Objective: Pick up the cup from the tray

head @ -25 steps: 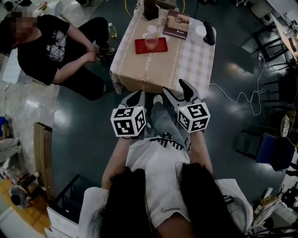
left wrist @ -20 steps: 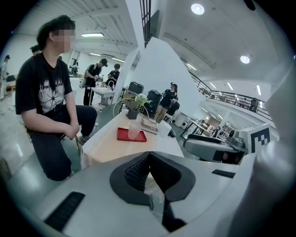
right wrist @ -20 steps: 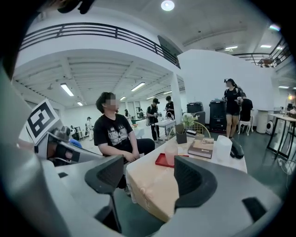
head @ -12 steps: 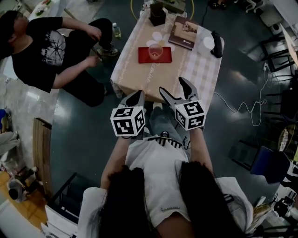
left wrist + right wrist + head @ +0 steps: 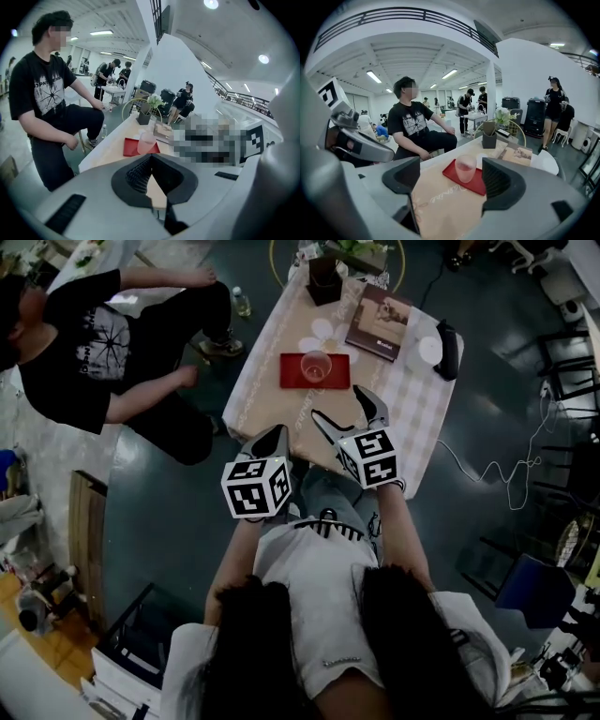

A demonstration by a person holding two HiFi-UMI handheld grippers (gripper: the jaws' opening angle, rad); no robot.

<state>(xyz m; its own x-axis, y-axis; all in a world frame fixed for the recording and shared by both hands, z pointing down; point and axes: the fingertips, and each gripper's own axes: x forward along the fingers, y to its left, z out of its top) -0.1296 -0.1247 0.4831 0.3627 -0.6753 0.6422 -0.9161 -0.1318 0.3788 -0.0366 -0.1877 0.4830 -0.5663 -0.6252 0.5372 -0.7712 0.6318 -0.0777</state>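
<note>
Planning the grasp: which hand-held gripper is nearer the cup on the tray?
Right. The right hand-held gripper, its empty jaws just opening, is short of the cup; the left hand-held gripper, shut, sits farther back and left.

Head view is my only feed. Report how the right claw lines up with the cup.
Observer: The right claw is open. Its jaws have just been opening, and nothing sits between them. The cup stands upright on the red tray farther ahead, in line with the gap and untouched.
Operator: Now give me the left claw.
Observer: The left claw is shut, its ribbed tips meeting with nothing between them.
</note>
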